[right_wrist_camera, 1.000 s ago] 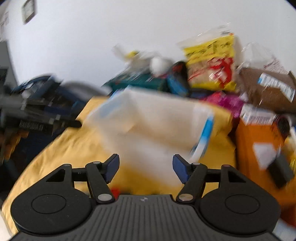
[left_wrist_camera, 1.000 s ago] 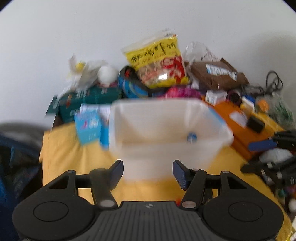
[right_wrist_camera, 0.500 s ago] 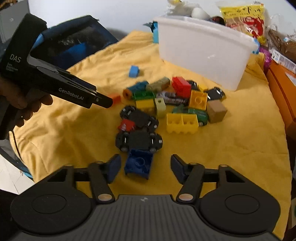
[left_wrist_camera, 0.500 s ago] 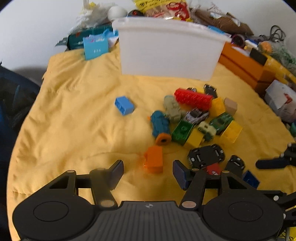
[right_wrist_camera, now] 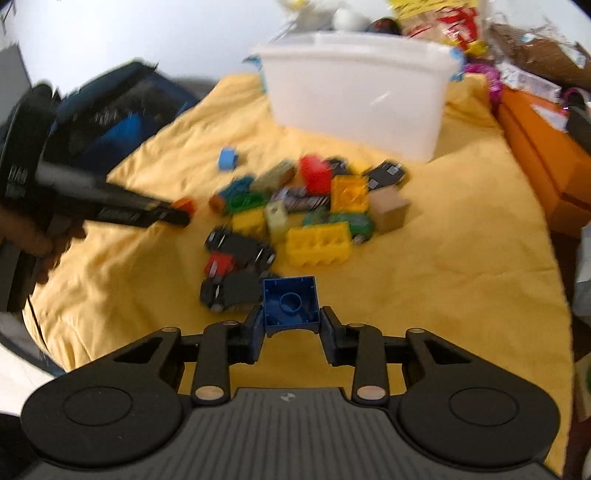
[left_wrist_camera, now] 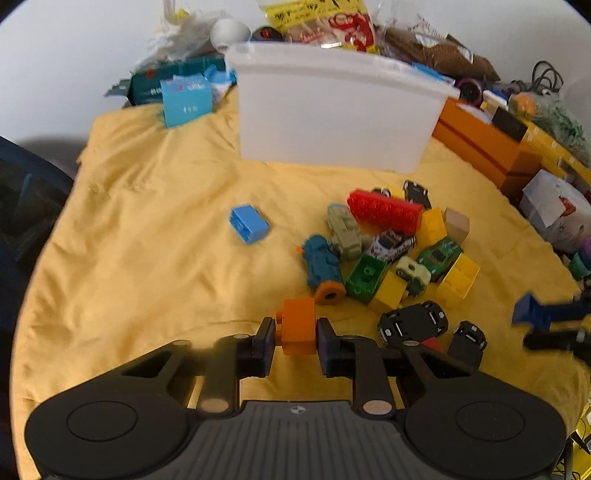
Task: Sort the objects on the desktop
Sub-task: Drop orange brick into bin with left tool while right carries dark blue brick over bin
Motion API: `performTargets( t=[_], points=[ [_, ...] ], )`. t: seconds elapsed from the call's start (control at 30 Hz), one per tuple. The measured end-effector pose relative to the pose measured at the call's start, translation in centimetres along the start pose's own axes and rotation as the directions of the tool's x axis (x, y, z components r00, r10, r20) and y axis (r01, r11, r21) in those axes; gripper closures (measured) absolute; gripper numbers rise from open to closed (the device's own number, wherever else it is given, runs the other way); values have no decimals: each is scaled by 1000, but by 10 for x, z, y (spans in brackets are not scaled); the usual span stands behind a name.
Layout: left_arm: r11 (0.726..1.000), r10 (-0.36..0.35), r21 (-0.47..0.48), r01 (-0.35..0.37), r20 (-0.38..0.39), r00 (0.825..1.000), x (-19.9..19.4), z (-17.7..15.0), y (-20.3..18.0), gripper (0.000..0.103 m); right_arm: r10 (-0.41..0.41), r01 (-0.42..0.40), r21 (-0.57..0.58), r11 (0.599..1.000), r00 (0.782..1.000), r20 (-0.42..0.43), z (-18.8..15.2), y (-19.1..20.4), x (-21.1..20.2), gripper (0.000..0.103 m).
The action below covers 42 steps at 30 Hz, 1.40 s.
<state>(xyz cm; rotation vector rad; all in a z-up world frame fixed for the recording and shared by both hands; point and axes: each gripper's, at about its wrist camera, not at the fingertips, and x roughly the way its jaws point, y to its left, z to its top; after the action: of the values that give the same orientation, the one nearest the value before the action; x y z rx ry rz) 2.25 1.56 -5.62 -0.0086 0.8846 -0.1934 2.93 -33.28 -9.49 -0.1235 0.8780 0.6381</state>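
My left hand-held gripper [left_wrist_camera: 295,334] is clenched on an orange brick [left_wrist_camera: 297,325], its two pads pressed to the brick's sides, low over the yellow cloth [left_wrist_camera: 147,240] at the near edge of the toy pile. My right hand-held gripper [right_wrist_camera: 291,328] grasps a dark blue brick [right_wrist_camera: 291,302] the same way, hollow underside facing the camera, just near of the pile.

The pile lies mid-cloth: a red brick [left_wrist_camera: 386,210], yellow bricks [left_wrist_camera: 458,277], a green brick [left_wrist_camera: 364,275], a tan block [left_wrist_camera: 456,225], a teal toy with an orange end [left_wrist_camera: 323,267] and several small cars, among them two black ones [left_wrist_camera: 413,323] lying belly up close to my left gripper. A light blue brick [left_wrist_camera: 249,223] sits alone, left of the pile and well apart from it.

Beyond the pile stands a white bin [left_wrist_camera: 340,110]. Behind and right of it is clutter: a snack bag [left_wrist_camera: 321,18], orange boxes [left_wrist_camera: 484,147], a light blue carton [left_wrist_camera: 186,98]. In the right wrist view my hand [right_wrist_camera: 33,240] shows at the far left, holding the left gripper.
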Motion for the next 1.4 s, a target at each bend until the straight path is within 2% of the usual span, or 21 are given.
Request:
performTargets(
  t=[0.17,0.33,0.47,0.57,0.7,0.93,1.03,1.17,1.4],
  points=[
    [999,-4,-51,6,53,999,-31,27,5,76,-16,10,65,998,996,88,39,-22,-22,68],
    [999,-28,-37,32,116,993,-54,79,-2,76,-31,14,94,995,983,182,96,-43,-37,68],
    [997,-59,-42,66,146,987,-64,118,-6,76,-43,21,99,995,974,223,134,-54,-41,68],
    [998,-53,-25,58,168,984,-65,144,-8,76,-45,24,93,995,971,235,154,-59,-41,68],
    [996,-68,-43,76,157,985,-59,179,-6,76,-38,18,86,996,973,226,177,-63,-36,68],
    [997,-76,-14,80,158,985,-46,227,-10,76,-34,17,88,996,979,199,217,-78,-24,67],
    [994,-102,-37,107,112,988,-30,244,-9,76,-31,16,99,995,987,155,231,-88,-13,67],
    [993,-111,-42,113,49,993,-7,260,-9,76,-43,32,112,993,994,104,245,-100,2,67],
    [996,-84,-31,85,32,996,10,272,-7,76,-52,46,103,994,997,51,258,-108,28,68]
  ],
)
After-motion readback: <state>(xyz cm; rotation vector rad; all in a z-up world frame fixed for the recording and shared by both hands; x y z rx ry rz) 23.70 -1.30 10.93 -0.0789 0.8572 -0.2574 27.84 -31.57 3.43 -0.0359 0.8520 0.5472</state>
